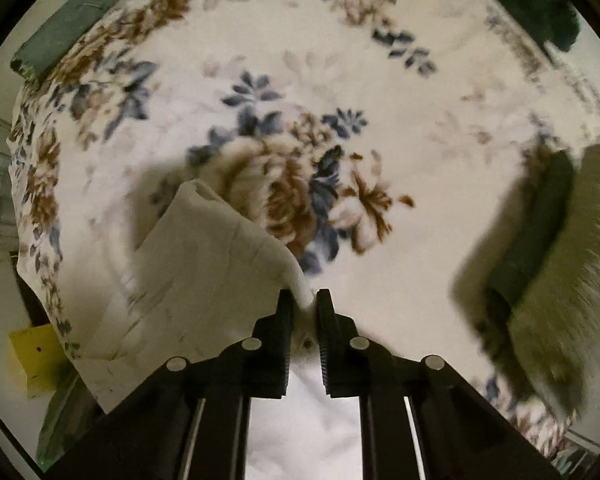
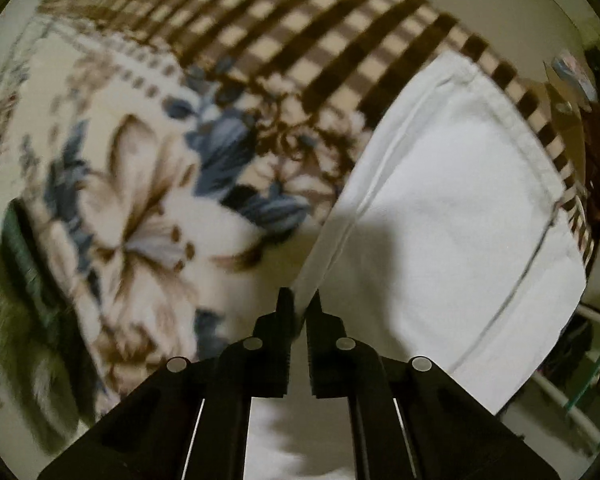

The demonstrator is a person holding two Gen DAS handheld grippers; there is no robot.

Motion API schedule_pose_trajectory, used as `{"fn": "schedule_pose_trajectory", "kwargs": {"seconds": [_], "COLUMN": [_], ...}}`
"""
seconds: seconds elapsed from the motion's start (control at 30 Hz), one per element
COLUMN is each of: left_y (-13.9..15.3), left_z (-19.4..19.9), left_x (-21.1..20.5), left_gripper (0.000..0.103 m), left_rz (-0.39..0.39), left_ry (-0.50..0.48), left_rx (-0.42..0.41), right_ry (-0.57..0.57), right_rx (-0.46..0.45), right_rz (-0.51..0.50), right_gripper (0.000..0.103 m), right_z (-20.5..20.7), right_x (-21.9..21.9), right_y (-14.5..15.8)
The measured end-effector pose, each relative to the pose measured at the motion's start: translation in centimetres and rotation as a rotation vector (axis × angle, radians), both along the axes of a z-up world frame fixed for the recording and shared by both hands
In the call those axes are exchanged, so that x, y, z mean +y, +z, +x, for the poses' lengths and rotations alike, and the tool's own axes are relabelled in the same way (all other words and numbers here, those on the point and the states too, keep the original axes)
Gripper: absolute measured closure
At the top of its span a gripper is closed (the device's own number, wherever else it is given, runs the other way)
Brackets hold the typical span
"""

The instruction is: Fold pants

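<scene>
I have each hand-held gripper, left [image 1: 305, 300] and right [image 2: 299, 300], clenched on the white pants [image 2: 452, 216], whose length runs ahead-right over the floral blanket [image 1: 340, 80].

1. The floral brown-and-blue fleece blanket [image 1: 340, 92] is smeared by motion blur in both views, so its pattern edges cannot be read.
2. The white cotton pants [image 2: 452, 216] run under the gripper body, their lower part hidden.
3. A blurred furry grey-green shape [image 1: 572, 280] is cut off by the picture's edge; what it is cannot be told.
</scene>
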State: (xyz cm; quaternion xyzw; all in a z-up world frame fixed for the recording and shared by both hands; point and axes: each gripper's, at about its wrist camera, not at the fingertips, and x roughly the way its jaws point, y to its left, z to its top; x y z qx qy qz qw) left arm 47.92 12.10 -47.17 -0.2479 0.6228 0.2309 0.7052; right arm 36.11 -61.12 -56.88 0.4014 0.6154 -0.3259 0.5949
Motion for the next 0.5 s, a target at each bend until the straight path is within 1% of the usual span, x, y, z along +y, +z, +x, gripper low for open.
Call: {"fn": "schedule_pose_trajectory", "kwargs": {"seconds": [0.03,0.13,0.2,0.27,0.3,0.33,0.37,0.4,0.47,0.5], "left_y": [1.1,4.2,5.5,6.2,6.0,5.7,5.2,4.8,2.0,0.8], "left_z": [-1.1,-5.9,-10.1,-14.3,-16.0,-18.4,-20.4,-21.8,-25.5,-26.7], "left_x": [0.3,0.9,0.1,0.3,0.3,0.5,0.5,0.4,1.0,1.2], "left_gripper": [0.094,0.094,0.094,0.094,0.094,0.094,0.094,0.094,0.093,0.093], "left_rz": [-0.001,-0.020,-0.034,-0.038,-0.041,-0.037,-0.031,-0.034,-0.041,-0.046], "left_ry": [-0.005,0.004,0.020,0.026,0.030,0.027,0.028,0.034,0.055,0.070], "left_rx": [-0.023,-0.091,-0.118,-0.128,-0.125,-0.111,-0.093,-0.082,-0.022,-0.003], "right_ry": [0.010,0.045,0.066,0.081,0.087,0.091,0.095,0.098,0.099,0.094], "right_rx": [-0.014,-0.060,-0.078,-0.091,-0.087,-0.084,-0.076,-0.062,-0.033,-0.011], "right_rz": [-0.001,-0.012,-0.016,-0.012,-0.013,-0.008,-0.003,-0.001,0.006,0.017], "right_gripper": [0.098,0.099,0.099,0.099,0.099,0.099,0.099,0.099,0.099,0.099], "right_z": [-0.3,-3.7,-6.1,-8.7,-10.1,-11.6,-13.5,-15.5,-19.0,-20.6], "right_x": [0.8,2.9,2.9,1.9,1.9,0.3,0.0,-0.1,0.0,-0.3], "right_y": [1.1,4.2,5.1,5.3,5.3,5.2,5.2,4.9,3.5,2.4]}}
